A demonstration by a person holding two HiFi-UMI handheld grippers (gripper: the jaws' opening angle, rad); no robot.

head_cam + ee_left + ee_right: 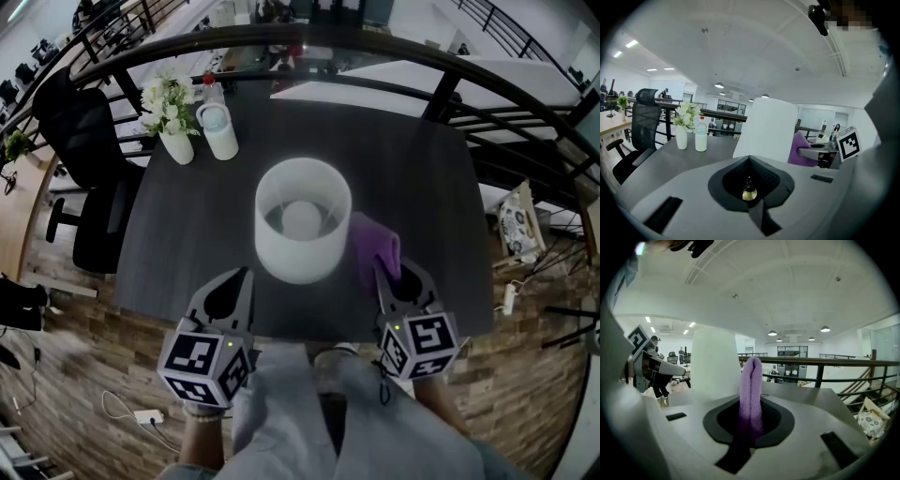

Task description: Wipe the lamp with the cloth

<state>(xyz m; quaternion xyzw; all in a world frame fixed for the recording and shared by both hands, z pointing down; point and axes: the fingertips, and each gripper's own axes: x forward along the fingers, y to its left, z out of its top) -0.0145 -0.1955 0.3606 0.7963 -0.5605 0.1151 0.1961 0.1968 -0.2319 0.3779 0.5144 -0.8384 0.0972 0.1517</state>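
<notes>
The lamp (303,225) stands upright mid-table, ahead and left of my right gripper (386,281). That gripper pinches the cloth (373,244) just beside the shade's right wall; I cannot tell whether they touch. My left gripper (239,286), pressed together and empty, hovers front-left. The shade hides the lamp's base.

lamp (302,261): white shade, matt, smooth, looks like frosted plastic
cloth (751,390): purple, soft fleecy pile
table (412,178): dark wood-grain top, matt
vase (178,145), 10 o'clock of lamp: white, glossy
chair (647,122), 9 o'clock: black mesh back
floor (66,366): wood planks
left gripper (246,274), right gripper (380,274): grey matt plastic shells
pads (776,416): black, finely ribbed
</notes>
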